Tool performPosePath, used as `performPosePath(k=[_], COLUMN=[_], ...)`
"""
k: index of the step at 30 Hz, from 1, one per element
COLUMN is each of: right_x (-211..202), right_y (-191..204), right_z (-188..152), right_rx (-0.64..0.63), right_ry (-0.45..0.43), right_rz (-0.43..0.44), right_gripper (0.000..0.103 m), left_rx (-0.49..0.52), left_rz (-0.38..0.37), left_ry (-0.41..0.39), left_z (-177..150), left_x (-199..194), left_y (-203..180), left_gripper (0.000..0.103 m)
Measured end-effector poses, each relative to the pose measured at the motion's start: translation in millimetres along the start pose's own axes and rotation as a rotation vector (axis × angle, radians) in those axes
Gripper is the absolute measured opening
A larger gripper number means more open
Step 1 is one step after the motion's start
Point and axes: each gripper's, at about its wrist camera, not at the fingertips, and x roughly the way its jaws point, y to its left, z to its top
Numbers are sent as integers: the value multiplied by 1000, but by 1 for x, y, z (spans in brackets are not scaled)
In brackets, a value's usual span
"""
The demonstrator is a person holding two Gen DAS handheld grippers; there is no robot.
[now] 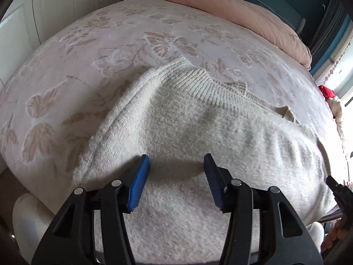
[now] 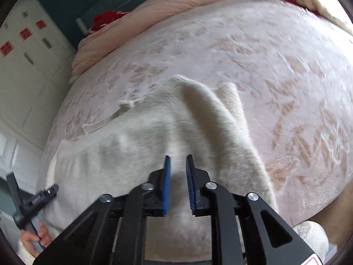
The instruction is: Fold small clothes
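Two hand-held grippers hang over a cream knitted sweater (image 1: pixel 198 128) that lies spread on a bed, on a pink bedspread (image 1: pixel 92 50) patterned with butterflies. The left hand-held gripper (image 1: pixel 176 176) has its blue-padded fingers (image 1: pixel 138 183) spread wide, with nothing between them; they hover over the near part of the sweater, whose ribbed hem (image 1: pixel 205 84) lies at the far side in the left wrist view. The right hand-held gripper (image 2: pixel 178 181) has its fingers drawn close, with a narrow gap left between the pads; only sweater shows through that gap, and whether any fabric is pinched there cannot be told. In the right wrist view a sleeve (image 2: pixel 211 114) runs away from the gripper across the sweater (image 2: pixel 123 145), its cuff end toward the far side of the bed. A peach-coloured quilt (image 1: pixel 253 13) is bunched along the far edge of the bed. White cabinet doors (image 2: pixel 28 70) stand at the left of the right wrist view, and a hand (image 2: pixel 37 240) gripping the other tool's handle shows low at that view's left edge.
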Motion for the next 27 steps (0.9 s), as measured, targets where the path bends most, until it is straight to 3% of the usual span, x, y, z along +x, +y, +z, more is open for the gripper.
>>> performPosePath(k=[2,4,6,9,14,18,21,23,27], right_x=[3,13,1,-19,-6,-25,-15,5,-7], right_y=[0,-15,-27,-33,-38,-21,-15,-22,-18], right_z=[-5,-14,-18,-25,-37,-33,-36,-43,-39], right_rx=[-42,-26,35,35,-32,-26,-86,-101,-68], right_ry=[17,60,44,14,57,20,50,87,69], right_rz=[-75,-139,-101,-136,-198,-161,-209,-222,-212], right_gripper=[30,22,23,26,26,30,38,38,39], left_rx=[5,2,15,42,61,58,62,63,53], left_rz=[10,14,21,41,66,64,67,68,58], left_ry=[12,21,25,32,32,44,46,46,45], left_z=[-4,-7,-11,-16,-22,-25,-28,-29,-32], left_x=[-1,1,-1,-3,-5,-8,-9,-10,-17], left_y=[-1,2,1,-1,-6,-6,-6,-6,-4], left_gripper=[52,52,52,53,54,57,57,57,57])
